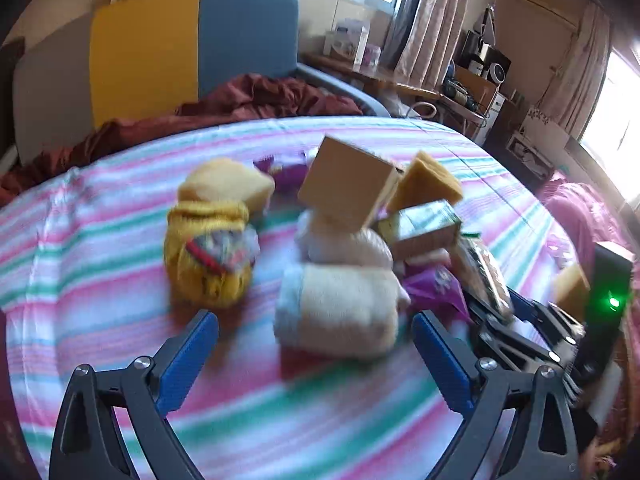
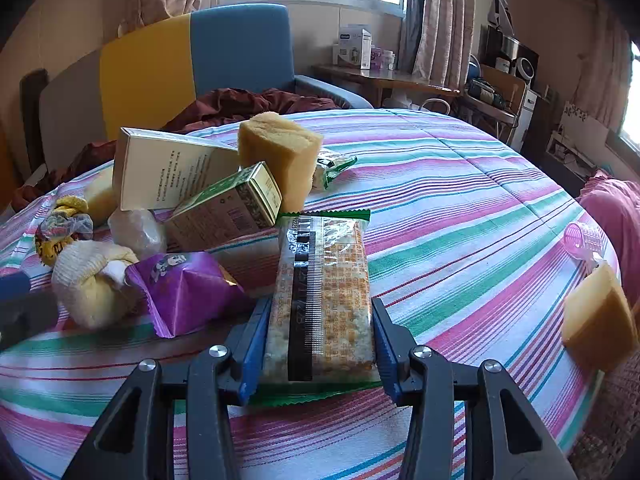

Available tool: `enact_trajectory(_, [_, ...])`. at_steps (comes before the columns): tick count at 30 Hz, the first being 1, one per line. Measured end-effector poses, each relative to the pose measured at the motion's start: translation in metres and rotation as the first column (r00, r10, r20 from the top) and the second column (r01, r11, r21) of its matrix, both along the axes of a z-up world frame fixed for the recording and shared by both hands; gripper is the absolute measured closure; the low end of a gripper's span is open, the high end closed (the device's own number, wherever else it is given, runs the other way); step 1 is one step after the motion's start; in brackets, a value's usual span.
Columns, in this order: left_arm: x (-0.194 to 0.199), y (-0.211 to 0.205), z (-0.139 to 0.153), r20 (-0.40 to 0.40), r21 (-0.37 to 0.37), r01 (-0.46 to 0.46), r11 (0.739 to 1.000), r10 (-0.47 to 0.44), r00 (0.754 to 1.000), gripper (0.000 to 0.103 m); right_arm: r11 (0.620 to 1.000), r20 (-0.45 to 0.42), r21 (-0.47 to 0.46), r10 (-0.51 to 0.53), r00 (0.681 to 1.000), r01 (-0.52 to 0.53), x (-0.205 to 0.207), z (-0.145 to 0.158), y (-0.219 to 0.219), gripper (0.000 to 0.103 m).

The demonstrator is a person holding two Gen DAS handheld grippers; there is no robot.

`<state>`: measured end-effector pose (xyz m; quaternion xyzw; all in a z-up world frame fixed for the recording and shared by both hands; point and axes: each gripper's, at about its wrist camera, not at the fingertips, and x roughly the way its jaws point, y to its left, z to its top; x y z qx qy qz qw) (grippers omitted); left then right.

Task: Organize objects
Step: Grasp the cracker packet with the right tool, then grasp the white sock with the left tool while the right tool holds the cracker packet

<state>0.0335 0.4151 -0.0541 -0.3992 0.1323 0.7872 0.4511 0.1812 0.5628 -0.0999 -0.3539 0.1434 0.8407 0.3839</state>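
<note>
A pile of objects lies on the striped bedspread (image 1: pixel 100 248). My left gripper (image 1: pixel 316 340) is open, its blue fingers on either side of a rolled cream towel (image 1: pixel 340 304), just short of it. My right gripper (image 2: pixel 318 332) is shut on a long cracker packet (image 2: pixel 324 292) with green ends; the right gripper also shows in the left wrist view (image 1: pixel 516 312). In the pile are a beige box (image 2: pixel 160 168), a green box (image 2: pixel 228 204), a yellow sponge (image 2: pixel 280 152), a purple snack bag (image 2: pixel 184 288) and a yellow sock bundle (image 1: pixel 212 252).
Another sponge (image 2: pixel 596 320) and a pink plastic cup (image 2: pixel 582 238) lie near the bed's right edge. A dark red blanket (image 1: pixel 224 108) lies at the head. A yellow and blue headboard (image 1: pixel 192 40) stands behind. A cluttered desk (image 2: pixel 384 76) is at the back right.
</note>
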Motion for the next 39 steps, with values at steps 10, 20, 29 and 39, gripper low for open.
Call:
enact_trajectory(10, [0.013,0.025,-0.015,-0.087,-0.074,0.093,0.993,-0.099,0.991,0.031,1.000,-0.005,0.004,-0.001,1.000,0.001,0.001,-0.001,0.000,0.055])
enact_trajectory(20, [0.020,-0.006,-0.017,-0.043,-0.009,0.091,0.996,-0.092,0.995,0.035,1.000,0.015,0.024,-0.007,1.000,0.007,-0.001,-0.001,-0.002,0.055])
enact_trajectory(29, [0.024,-0.071,-0.015,0.064,0.107,0.013,0.994,-0.020,0.998,0.035,0.999,0.024,0.046,-0.026,0.999,0.025,-0.001,0.000,-0.003,0.055])
enact_trajectory(39, [0.042,-0.139,0.017,0.026,0.194,-0.021,0.981,0.016,1.000,0.035,0.994,-0.008,0.082,-0.070,0.998,0.070,0.009,0.007,-0.007,0.056])
